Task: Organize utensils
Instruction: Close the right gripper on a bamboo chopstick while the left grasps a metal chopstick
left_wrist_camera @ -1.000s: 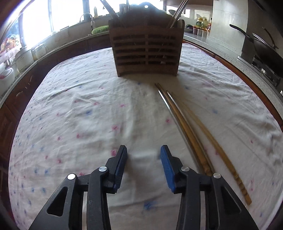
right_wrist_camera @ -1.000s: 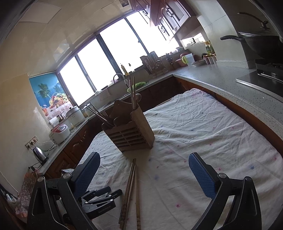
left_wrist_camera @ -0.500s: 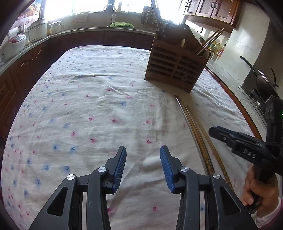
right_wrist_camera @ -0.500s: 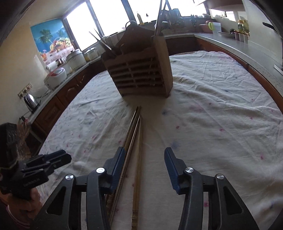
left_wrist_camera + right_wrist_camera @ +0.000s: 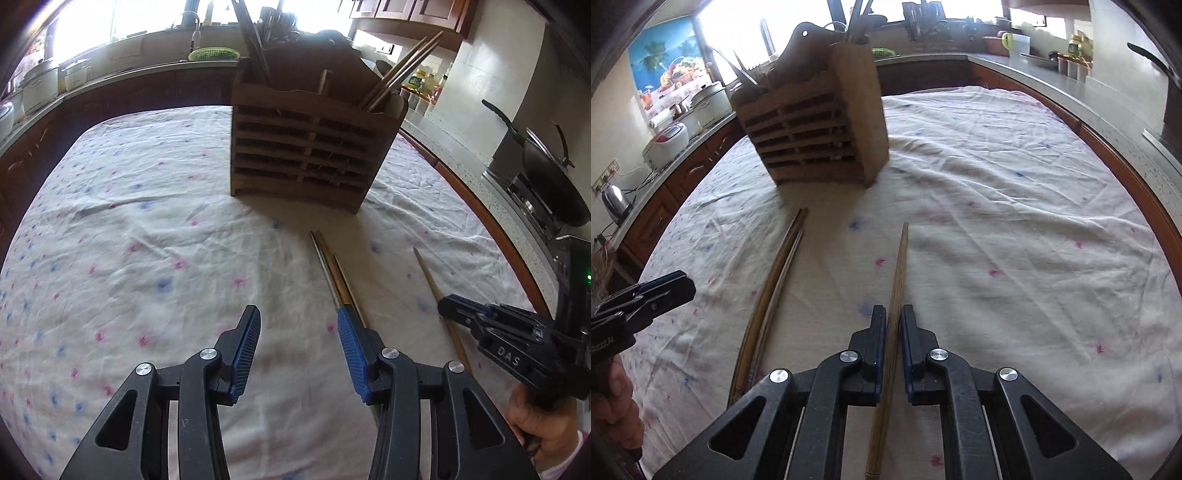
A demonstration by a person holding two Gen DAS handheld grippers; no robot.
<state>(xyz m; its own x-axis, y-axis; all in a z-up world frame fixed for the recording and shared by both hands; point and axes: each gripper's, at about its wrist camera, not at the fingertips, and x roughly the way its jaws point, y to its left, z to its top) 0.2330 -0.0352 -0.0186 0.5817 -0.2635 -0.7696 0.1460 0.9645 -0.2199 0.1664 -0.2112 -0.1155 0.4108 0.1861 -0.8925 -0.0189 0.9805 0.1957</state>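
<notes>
A slatted wooden utensil holder (image 5: 306,147) stands on the cloth-covered table, with chopsticks and utensils in it; it also shows in the right wrist view (image 5: 816,136). My right gripper (image 5: 894,314) is shut on a single wooden chopstick (image 5: 899,266) that points toward the holder; the same chopstick (image 5: 432,284) shows in the left wrist view. Several more chopsticks (image 5: 775,273) lie together to its left, also seen from the left wrist (image 5: 334,269). My left gripper (image 5: 297,321) is open and empty above the cloth, its right finger over those chopsticks.
The white dotted tablecloth (image 5: 129,240) covers the table. A counter runs around it with rice cookers (image 5: 668,140), a kettle (image 5: 615,197), a sink with a green basket (image 5: 214,54) and a wok on a stove (image 5: 546,166).
My right gripper has closed on one chopstick and drawn it away to the right of the others. My left gripper has moved nearer the holder and the chopsticks, still open.
</notes>
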